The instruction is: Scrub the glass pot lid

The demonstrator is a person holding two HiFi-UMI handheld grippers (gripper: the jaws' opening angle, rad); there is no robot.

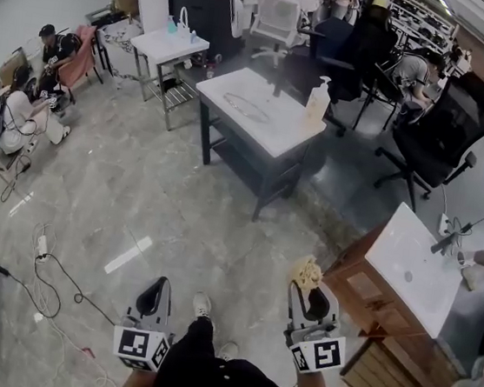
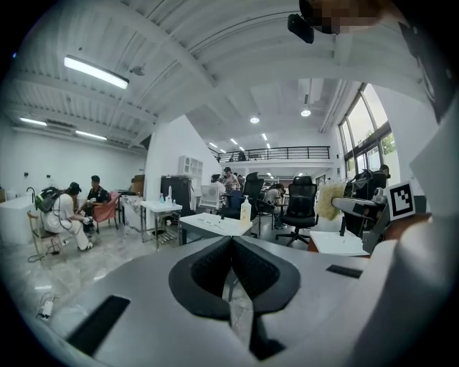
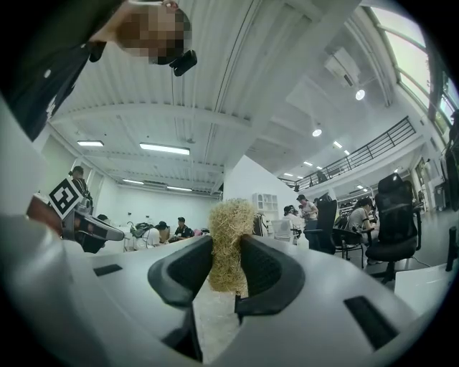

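Note:
The glass pot lid (image 1: pixel 246 106) lies flat on a white-topped dark table (image 1: pixel 271 135), several steps away from me, with a soap pump bottle (image 1: pixel 317 101) at the table's far right corner. My right gripper (image 1: pixel 307 289) is shut on a straw-coloured fibre scrubber (image 1: pixel 307 272), which sticks up between the pads (image 3: pixel 229 244). My left gripper (image 1: pixel 158 288) is shut with nothing in it; its jaws meet (image 2: pixel 231 241). Both grippers hang low in front of my body over the floor, far from the lid. The table (image 2: pixel 212 225) and bottle (image 2: pixel 246 210) show small in the left gripper view.
A white sink counter on a wooden cabinet (image 1: pixel 412 270) stands close at my right. Black office chairs (image 1: pixel 437 138) sit beyond it. A small white table (image 1: pixel 168 46) and seated people (image 1: pixel 24 118) are at the left. Cables (image 1: pixel 48 271) trail on the grey floor.

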